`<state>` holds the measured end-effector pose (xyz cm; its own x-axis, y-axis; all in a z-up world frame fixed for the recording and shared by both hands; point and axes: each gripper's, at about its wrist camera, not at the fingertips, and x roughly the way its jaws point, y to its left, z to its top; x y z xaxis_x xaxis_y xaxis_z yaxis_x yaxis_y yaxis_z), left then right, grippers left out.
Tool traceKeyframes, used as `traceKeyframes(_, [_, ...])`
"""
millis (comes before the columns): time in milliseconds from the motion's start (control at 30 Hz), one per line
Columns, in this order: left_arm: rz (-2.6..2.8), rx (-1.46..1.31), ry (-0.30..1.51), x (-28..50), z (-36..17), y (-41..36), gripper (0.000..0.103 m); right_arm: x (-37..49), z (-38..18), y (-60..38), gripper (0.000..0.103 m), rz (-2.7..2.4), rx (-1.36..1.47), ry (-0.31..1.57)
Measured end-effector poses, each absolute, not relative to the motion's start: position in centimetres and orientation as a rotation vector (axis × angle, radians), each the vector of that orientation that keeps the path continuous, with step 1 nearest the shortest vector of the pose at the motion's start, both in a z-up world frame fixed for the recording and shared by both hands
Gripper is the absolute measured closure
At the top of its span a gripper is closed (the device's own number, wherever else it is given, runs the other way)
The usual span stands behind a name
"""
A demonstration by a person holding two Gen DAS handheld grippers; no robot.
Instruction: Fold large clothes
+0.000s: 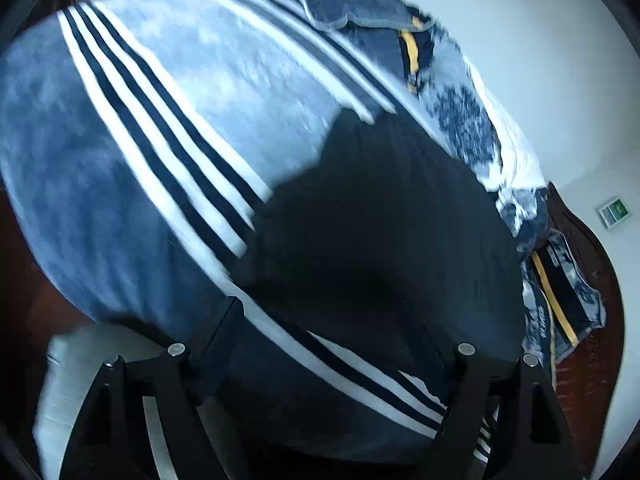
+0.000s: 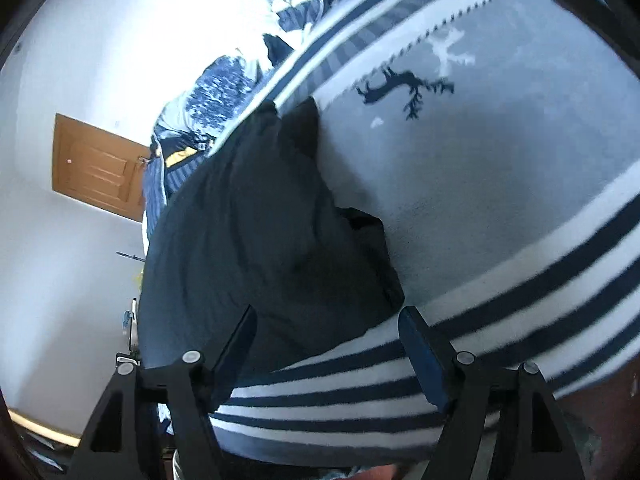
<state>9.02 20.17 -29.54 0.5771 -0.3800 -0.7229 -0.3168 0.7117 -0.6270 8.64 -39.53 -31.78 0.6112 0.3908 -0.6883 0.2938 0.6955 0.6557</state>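
A large dark garment (image 1: pixel 380 216) lies spread on a blue blanket (image 1: pixel 120 160) with white and navy stripes, on a bed. In the left wrist view my left gripper (image 1: pixel 332 320) is open, its jaws wide apart just above the garment's near part and the stripes. In the right wrist view the same dark garment (image 2: pixel 260 220) lies rumpled, its edge folded against the pale blanket (image 2: pixel 480 180) with a deer pattern. My right gripper (image 2: pixel 328 320) is open, its fingers either side of the garment's near corner, holding nothing.
Patterned blue and white bedding with yellow trim (image 1: pixel 460 92) is heaped at the far side of the bed. A white wall (image 1: pixel 540 40) with a small panel (image 1: pixel 614 212) stands behind. A wooden door (image 2: pixel 100 168) shows at the left of the right wrist view.
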Motion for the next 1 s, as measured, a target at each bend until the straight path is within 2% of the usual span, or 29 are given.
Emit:
traceKeyframes(67, [-0.015,-0.792,1.044,10.5,-30.4,19.4,0.024,9.5,-32.2,-39.2,0.046,0.075,0.822,0.964])
traceKeyframes(100, [0.015,-0.789,1.071,11.4,-31.0,19.3,0.038,10.0,-32.5,-39.1,0.073,0.061,0.811,0.988])
traceKeyframes(133, [0.016,-0.821,1.072,12.0,-31.5,19.5,0.060,10.5,-33.2,-38.9,0.090,0.071,0.816,1.023])
traceKeyframes(167, [0.013,-0.845,1.072,12.4,-31.7,19.8,0.068,10.6,-33.6,-38.8,0.092,0.092,0.836,1.038])
traceKeyframes(200, [0.007,-0.879,1.069,12.9,-32.0,20.3,0.086,10.6,-33.7,-38.9,0.097,0.086,0.843,1.035])
traceKeyframes(233, [0.004,-0.892,1.066,13.2,-31.9,20.6,0.095,10.4,-33.4,-38.9,0.099,0.089,0.836,1.021])
traceKeyframes(300, [0.020,-0.860,1.044,13.3,-30.7,21.2,0.099,9.8,-32.7,-38.5,0.100,0.110,0.820,0.999])
traceKeyframes(500, [0.159,-0.687,0.950,10.9,-27.4,23.4,0.101,4.9,-30.5,-35.5,0.101,0.203,0.800,0.945])
traceKeyframes(600, [0.217,-0.629,0.955,10.2,-27.5,24.2,0.101,2.7,-29.5,-33.1,0.101,0.234,0.727,0.954])
traceKeyframes(667, [0.184,-0.642,0.946,9.7,-27.0,23.9,0.100,2.5,-28.7,-32.2,0.097,0.219,0.664,0.965])
traceKeyframes(700, [0.159,-0.635,0.923,9.2,-26.3,23.4,0.096,2.4,-28.3,-32.3,0.097,0.189,0.658,0.956])
traceKeyframes(767, [0.164,-0.565,0.887,8.1,-24.8,22.1,0.068,2.0,-27.5,-32.9,0.097,0.135,0.689,0.931])
traceKeyframes(800, [0.172,-0.526,0.875,7.9,-24.1,21.3,0.037,1.8,-26.8,-33.1,0.096,0.127,0.699,0.918])
traceKeyframes(833, [0.184,-0.470,0.854,7.9,-23.2,20.1,0.023,1.5,-26.0,-33.0,0.086,0.114,0.693,0.899])
traceKeyframes(867, [0.189,-0.411,0.828,8.1,-22.2,18.7,0.023,1.5,-24.9,-32.5,0.073,0.100,0.660,0.884])
traceKeyframes(900, [0.185,-0.375,0.818,8.3,-21.6,18.0,0.023,1.6,-23.9,-31.5,0.035,0.093,0.626,0.874])
traceKeyframes(933, [0.176,-0.329,0.813,8.9,-20.9,16.7,0.023,1.6,-22.9,-30.8,0.023,0.093,0.596,0.858])
traceKeyframes(1000, [0.173,-0.241,0.822,10.3,-20.0,14.3,0.023,2.2,-20.4,-28.8,0.023,0.118,0.513,0.806])
